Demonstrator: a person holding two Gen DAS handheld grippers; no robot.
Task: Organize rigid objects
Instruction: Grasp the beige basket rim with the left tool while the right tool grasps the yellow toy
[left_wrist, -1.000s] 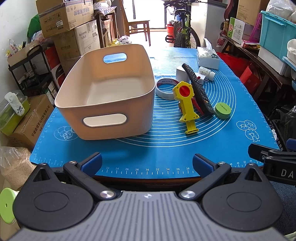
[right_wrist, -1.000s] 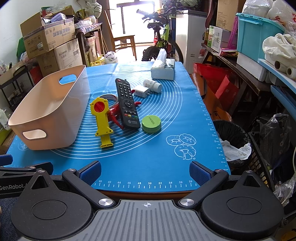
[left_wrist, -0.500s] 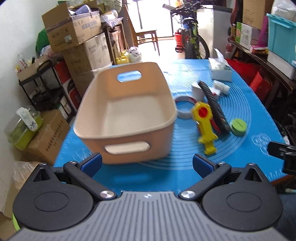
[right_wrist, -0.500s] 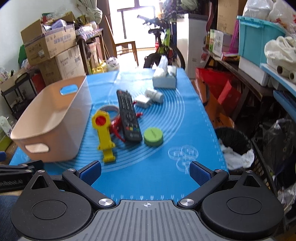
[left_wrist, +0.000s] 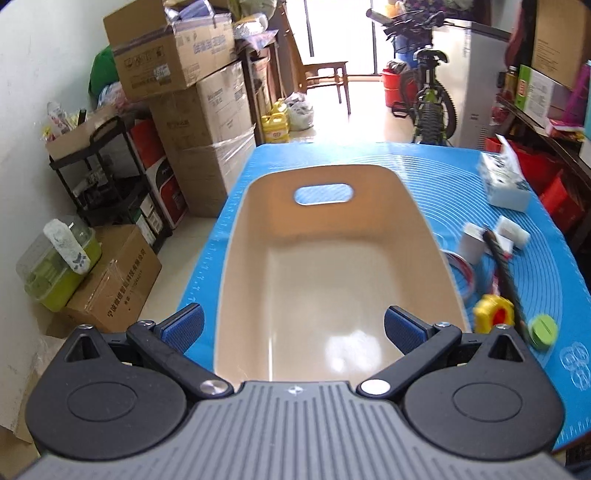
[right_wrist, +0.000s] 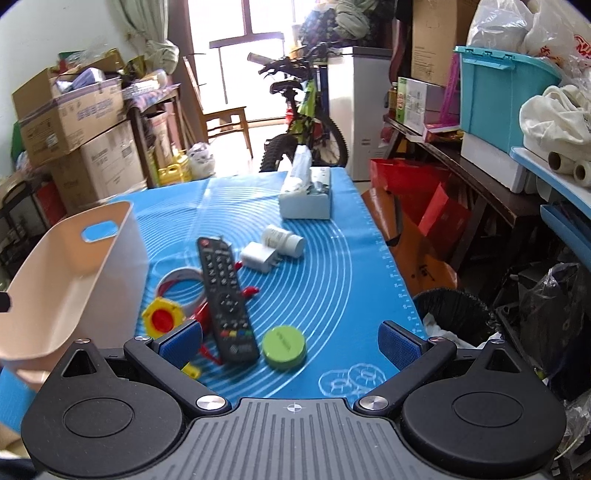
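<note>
An empty beige bin (left_wrist: 332, 229) (right_wrist: 70, 280) stands on the left of the blue mat (right_wrist: 332, 258). My left gripper (left_wrist: 293, 328) hovers open above the bin's near end, holding nothing. To the bin's right lie a black remote (right_wrist: 226, 299), a yellow tool with a red disc (right_wrist: 162, 318), a green round lid (right_wrist: 283, 346), a tape roll (right_wrist: 181, 281), a white charger (right_wrist: 258, 256) and a white bottle (right_wrist: 283, 240). My right gripper (right_wrist: 291, 339) is open over the mat's near edge, just short of the remote and lid.
A tissue box (right_wrist: 306, 194) sits at the mat's far end. Stacked cardboard boxes (left_wrist: 192, 92) and a shelf stand left of the table. A bicycle (right_wrist: 303, 122) is behind it; a black bin (right_wrist: 452, 314) and cluttered shelves (right_wrist: 517, 122) are on the right.
Both grippers rose and moved forward. The left one went from the table's near edge to above the bin. The right one closed in on the remote and lid. Nothing was grasped.
</note>
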